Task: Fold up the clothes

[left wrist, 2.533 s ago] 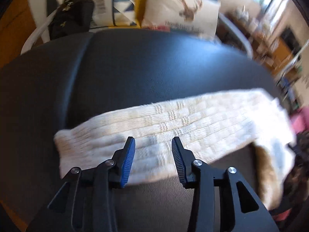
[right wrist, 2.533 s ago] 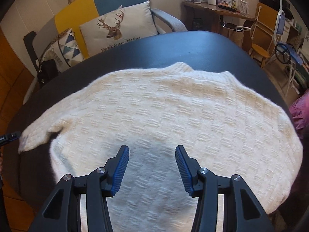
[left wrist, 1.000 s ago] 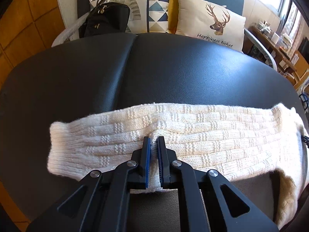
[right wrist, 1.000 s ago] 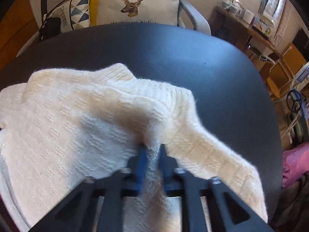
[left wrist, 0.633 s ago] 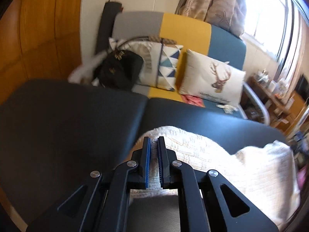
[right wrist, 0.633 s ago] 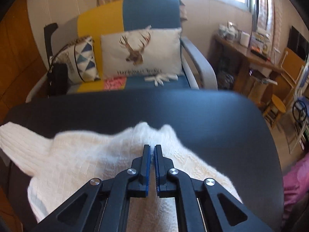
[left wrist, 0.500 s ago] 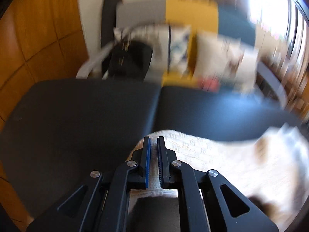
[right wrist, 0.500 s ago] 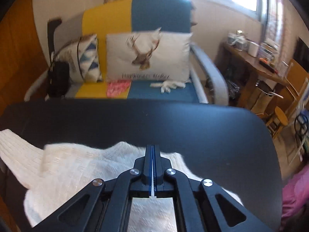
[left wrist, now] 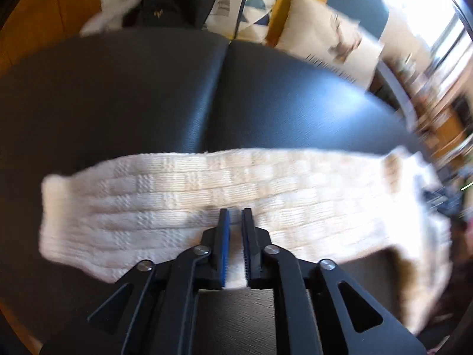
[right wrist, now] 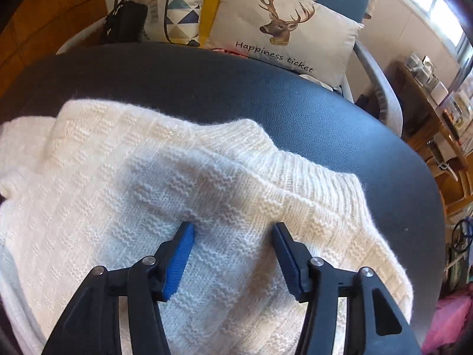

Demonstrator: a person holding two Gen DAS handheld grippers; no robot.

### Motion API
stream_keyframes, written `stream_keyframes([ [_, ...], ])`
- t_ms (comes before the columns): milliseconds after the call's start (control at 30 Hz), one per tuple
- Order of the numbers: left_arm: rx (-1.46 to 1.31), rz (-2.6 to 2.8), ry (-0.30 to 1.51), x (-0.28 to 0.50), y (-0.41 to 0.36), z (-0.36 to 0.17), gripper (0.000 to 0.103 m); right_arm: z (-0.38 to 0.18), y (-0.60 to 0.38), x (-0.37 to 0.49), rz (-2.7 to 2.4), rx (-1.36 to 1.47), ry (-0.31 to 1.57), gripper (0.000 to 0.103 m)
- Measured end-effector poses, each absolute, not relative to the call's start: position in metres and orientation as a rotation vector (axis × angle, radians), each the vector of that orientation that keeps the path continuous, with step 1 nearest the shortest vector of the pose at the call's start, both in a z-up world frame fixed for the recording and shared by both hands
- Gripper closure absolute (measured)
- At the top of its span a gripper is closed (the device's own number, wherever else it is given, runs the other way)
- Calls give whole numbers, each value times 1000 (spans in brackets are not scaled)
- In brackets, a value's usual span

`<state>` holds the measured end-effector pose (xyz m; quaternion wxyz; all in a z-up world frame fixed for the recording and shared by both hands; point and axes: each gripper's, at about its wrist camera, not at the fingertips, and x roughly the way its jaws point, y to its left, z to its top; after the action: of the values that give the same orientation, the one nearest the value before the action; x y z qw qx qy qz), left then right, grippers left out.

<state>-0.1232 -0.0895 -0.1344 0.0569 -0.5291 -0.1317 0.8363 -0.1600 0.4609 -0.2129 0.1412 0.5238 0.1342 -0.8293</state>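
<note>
A black leather-look surface (right wrist: 295,112) fills the middle ground, a seam running across it in the left wrist view. At its far edge stands a sofa in yellow and blue, with a deer cushion (right wrist: 283,29) lettered "Happiness ticket". Left of it sits a triangle-patterned cushion (right wrist: 180,6), then a black handbag (left wrist: 174,6). A wooden shelf with clutter (right wrist: 428,82) stands far right.

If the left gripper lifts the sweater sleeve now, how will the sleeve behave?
The sleeve is thick loose knit, so it will probably sag limply on both sides of the left gripper. Its fuzzy yarn should grip the ribbed pads well. It likely drags the sweater body along.
</note>
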Motion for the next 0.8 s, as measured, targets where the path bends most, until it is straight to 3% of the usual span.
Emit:
stream_keyframes([
  [33,-1567,2523,-423,-118,-92,-127,80,-214,462,-160,-2396,1517,357,45],
  [133,-1501,2452,-445,-108,-94,-115,74,-215,462,-158,-2402,1493,345,42],
  [333,-1582,2376,-161,-121,-42,-137,62,-220,458,-145,-2451,1432,332,41],
  [400,-1617,2354,-69,-127,-21,-148,46,-222,459,-142,-2452,1412,321,40],
  [467,-1620,2401,58,-129,1,-152,17,-223,459,-140,-2456,1391,312,39],
  [533,-1619,2446,179,-131,23,-156,9,-223,460,-138,-2466,1365,314,38],
  [600,-1595,2503,165,-134,31,-152,18,-220,462,-140,-2455,1371,332,38],
  [633,-1582,2531,153,-136,34,-149,60,-219,462,-143,-2443,1394,327,39],
  [667,-1560,2554,97,-138,31,-144,93,-218,462,-146,-2431,1417,322,42],
  [733,-1579,2549,-75,-146,21,-142,93,-214,458,-148,-2412,1442,309,58],
  [800,-1561,2585,-173,-152,5,-132,94,-210,453,-149,-2416,1443,310,86],
])
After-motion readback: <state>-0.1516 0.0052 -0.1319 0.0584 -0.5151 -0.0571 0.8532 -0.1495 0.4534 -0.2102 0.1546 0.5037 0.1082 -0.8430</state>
